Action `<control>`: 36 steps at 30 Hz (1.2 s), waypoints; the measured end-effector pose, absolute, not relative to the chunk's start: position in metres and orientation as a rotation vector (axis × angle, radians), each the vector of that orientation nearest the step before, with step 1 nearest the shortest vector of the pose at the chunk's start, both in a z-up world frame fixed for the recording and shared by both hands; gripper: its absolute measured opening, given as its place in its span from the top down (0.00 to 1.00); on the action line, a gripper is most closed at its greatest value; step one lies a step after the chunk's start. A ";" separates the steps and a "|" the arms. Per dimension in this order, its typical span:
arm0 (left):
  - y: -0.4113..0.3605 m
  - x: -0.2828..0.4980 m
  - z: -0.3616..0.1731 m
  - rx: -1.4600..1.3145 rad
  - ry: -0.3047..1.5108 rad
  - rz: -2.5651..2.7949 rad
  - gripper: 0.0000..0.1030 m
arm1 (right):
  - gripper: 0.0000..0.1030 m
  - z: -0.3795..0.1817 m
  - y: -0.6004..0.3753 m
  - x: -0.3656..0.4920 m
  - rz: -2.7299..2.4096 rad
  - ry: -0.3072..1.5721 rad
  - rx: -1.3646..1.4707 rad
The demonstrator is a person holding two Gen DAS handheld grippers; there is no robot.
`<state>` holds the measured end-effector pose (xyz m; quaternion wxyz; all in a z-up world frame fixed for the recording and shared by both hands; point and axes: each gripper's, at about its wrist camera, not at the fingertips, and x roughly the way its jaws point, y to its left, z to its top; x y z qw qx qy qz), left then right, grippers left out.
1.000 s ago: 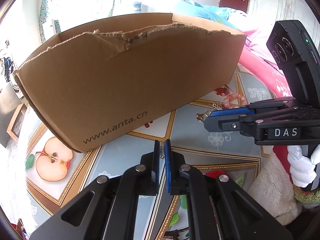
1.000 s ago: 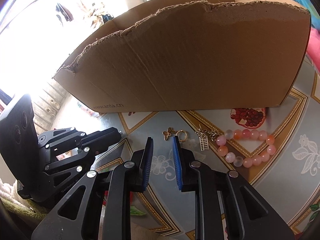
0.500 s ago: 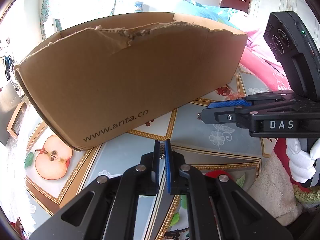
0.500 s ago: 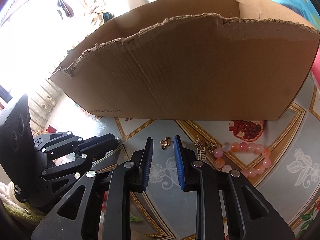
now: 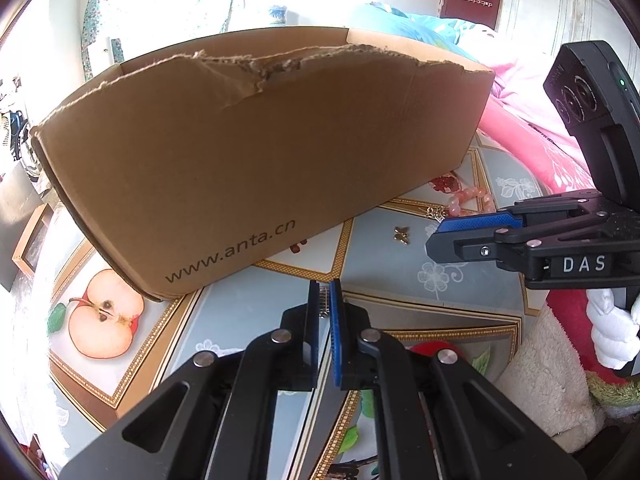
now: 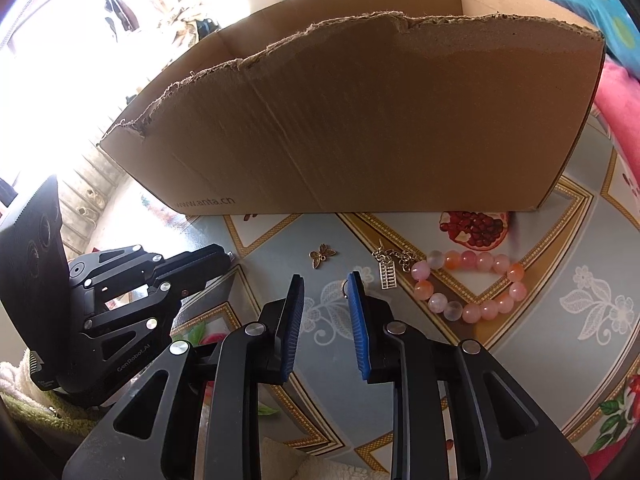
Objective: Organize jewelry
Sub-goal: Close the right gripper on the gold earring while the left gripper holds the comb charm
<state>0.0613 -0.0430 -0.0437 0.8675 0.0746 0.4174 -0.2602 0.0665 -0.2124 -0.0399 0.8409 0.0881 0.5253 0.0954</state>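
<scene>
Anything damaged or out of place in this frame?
Yes: the cardboard box has a ragged, torn top edge on its near wall. A butterfly charm, a chained pendant and a pink bead bracelet lie loose on the tablecloth.

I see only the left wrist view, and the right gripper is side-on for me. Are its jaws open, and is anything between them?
Observer: The right wrist view shows the right gripper open. Nothing is clamped, and only the tablecloth shows in the gap.
Operator: The pink beads are half hidden for me. Is it a whole bracelet?
Observer: Yes. The pink bead bracelet lies flat as a closed loop.
Operator: Is anything attached to it?
Observer: A short silver chain with an abacus-like charm appears joined to the end nearer the gripper.
</scene>
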 end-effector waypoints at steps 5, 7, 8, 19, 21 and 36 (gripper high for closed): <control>-0.042 0.060 -0.044 0.155 0.866 -0.548 0.96 | 0.77 -0.030 -0.205 0.061 0.217 1.070 0.149; -0.041 0.060 -0.044 0.152 0.865 -0.549 0.96 | 0.77 -0.027 -0.200 0.062 0.232 1.057 0.122; -0.041 0.059 -0.044 0.151 0.865 -0.550 0.96 | 0.77 -0.026 -0.197 0.062 0.238 1.054 0.105; -0.040 0.059 -0.044 0.149 0.860 -0.555 0.96 | 0.77 -0.042 -0.174 0.090 0.296 1.080 -0.066; -0.040 0.058 -0.044 0.148 0.860 -0.554 0.96 | 0.77 -0.048 -0.173 0.095 0.299 1.097 -0.090; -0.040 0.058 -0.044 0.144 0.859 -0.554 0.96 | 0.94 -0.053 -0.172 0.101 0.267 1.115 -0.076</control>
